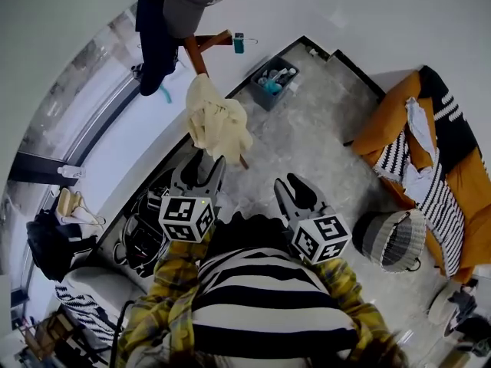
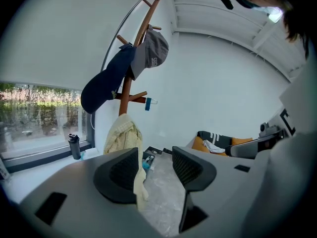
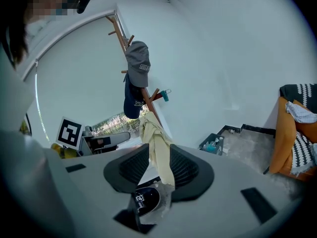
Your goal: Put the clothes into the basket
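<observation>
Right now I hold the left gripper (image 1: 205,163) and the right gripper (image 1: 295,186) spread and empty, aimed at the cream garment (image 1: 217,125) draped on the coat rack (image 1: 196,58), since the woven basket (image 1: 395,240) waits on the floor at right.

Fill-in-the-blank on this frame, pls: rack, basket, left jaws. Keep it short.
1. The grey ___ hangs highest on the coat rack.
2. The lowest garment on that rack is pale ___.
3. The woven basket stands beside the ___ sofa.
4. The left gripper's jaws are ___, gripping nothing.
Missing: cap; yellow; orange; open.
</observation>
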Motion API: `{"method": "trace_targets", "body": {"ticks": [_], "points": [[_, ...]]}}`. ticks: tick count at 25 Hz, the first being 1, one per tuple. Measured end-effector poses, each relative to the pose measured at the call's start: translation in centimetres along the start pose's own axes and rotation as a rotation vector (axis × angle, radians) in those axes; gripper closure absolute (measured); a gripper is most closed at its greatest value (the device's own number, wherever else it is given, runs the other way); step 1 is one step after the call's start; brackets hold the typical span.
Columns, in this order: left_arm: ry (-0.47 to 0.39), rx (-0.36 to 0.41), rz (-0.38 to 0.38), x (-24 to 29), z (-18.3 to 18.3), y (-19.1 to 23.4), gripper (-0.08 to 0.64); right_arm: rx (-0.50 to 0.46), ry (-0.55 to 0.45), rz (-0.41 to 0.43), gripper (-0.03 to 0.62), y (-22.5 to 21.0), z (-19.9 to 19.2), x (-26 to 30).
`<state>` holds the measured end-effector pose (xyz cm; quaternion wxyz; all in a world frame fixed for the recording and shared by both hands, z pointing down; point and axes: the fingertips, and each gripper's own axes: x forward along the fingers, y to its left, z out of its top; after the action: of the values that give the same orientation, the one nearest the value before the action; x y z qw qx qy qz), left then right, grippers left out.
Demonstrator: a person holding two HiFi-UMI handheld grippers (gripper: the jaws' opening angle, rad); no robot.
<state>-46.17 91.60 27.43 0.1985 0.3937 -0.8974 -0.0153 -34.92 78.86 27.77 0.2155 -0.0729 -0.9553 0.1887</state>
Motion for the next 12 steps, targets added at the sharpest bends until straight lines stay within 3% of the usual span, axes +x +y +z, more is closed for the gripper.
{"method": "trace_targets", "body": {"ticks": [12], "points": [[0.019,0.063,0.026,5.2,1.8,5.5,0.337,-0.022,0.062,-0.013,0.466,-0.4,1.0,5.0]]}}
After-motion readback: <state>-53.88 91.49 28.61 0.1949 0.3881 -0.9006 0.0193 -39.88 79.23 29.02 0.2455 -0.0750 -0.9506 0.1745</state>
